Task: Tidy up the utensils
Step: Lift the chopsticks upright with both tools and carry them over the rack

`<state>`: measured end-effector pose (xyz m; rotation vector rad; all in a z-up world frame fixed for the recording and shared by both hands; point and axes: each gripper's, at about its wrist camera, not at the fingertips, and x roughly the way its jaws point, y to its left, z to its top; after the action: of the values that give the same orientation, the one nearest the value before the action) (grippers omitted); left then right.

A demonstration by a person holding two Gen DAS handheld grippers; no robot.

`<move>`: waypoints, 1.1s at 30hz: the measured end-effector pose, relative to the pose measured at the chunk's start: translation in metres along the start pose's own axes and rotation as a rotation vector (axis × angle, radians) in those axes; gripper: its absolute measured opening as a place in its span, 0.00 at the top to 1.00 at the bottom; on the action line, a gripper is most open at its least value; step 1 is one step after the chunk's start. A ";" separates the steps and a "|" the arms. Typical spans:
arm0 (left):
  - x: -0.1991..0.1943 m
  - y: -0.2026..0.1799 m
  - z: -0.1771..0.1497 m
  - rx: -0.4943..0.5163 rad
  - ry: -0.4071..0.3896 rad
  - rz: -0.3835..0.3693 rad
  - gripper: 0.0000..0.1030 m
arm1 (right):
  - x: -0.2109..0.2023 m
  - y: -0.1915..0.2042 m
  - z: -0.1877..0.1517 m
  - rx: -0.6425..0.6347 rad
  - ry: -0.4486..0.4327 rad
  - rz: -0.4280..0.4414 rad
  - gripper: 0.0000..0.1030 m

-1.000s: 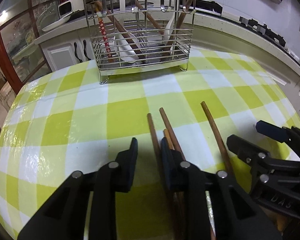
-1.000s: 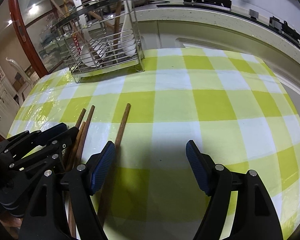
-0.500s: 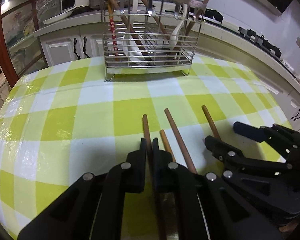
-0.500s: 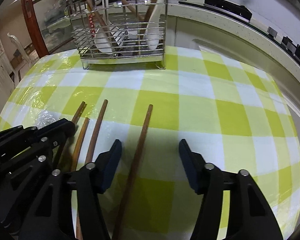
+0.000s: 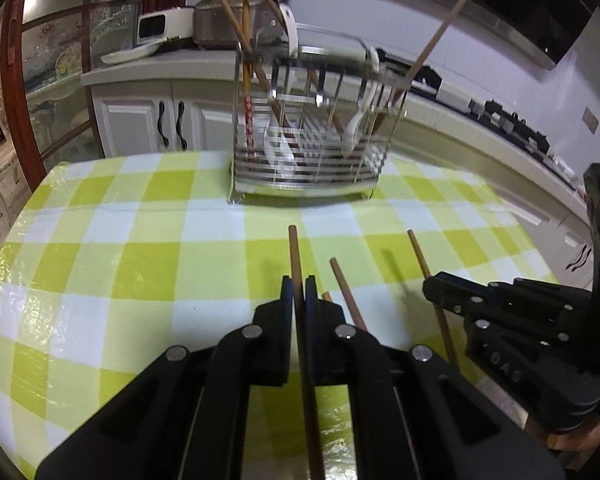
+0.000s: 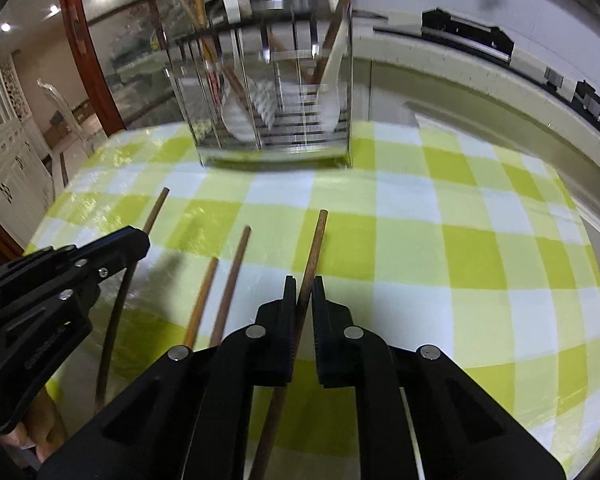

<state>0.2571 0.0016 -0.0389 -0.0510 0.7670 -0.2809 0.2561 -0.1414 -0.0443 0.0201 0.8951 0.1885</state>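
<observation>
Wooden chopsticks and a rack fill both views. At the far side of the yellow-green and white checked tabletop stands the tall wire-and-steel utensil rack, which serves as the landmark here; it holds several brown chopsticks, a red-patterned chopstick and white ceramic spoons, all leaning at angles.

Nearer than the rack, the left gripper has its black fingers pinched narrowly on a long brown wooden chopstick, whose tip points towards the rack's base. In the right wrist view the same gripper shows at the left edge, the thin stick running through it.

The right gripper likewise has its fingers clamped tight on a second brown wooden chopstick, which points up towards the rack's right corner. From the left wrist view this gripper sits to the right, well short of the rack, with the stick's tip rising past it.

Between the two held sticks, two loose wooden chopsticks lie on the tabletop, one longer and darker, the other shorter and paler, both angled towards the rack. A bit of a hand shows below the left gripper.
</observation>
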 end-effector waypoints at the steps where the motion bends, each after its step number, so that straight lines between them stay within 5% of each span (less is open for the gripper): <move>1: -0.003 0.000 0.001 -0.001 -0.012 0.000 0.94 | -0.005 -0.001 0.002 0.005 -0.012 0.005 0.91; 15: -0.069 -0.010 0.023 -0.017 -0.199 0.005 0.94 | -0.082 -0.011 0.022 0.023 -0.171 0.040 0.92; 33: -0.129 -0.030 0.036 0.002 -0.326 0.010 0.95 | -0.136 -0.015 0.029 0.024 -0.280 0.036 0.93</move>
<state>0.1868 0.0057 0.0788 -0.0886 0.4426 -0.2554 0.1975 -0.1779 0.0776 0.0833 0.6185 0.2028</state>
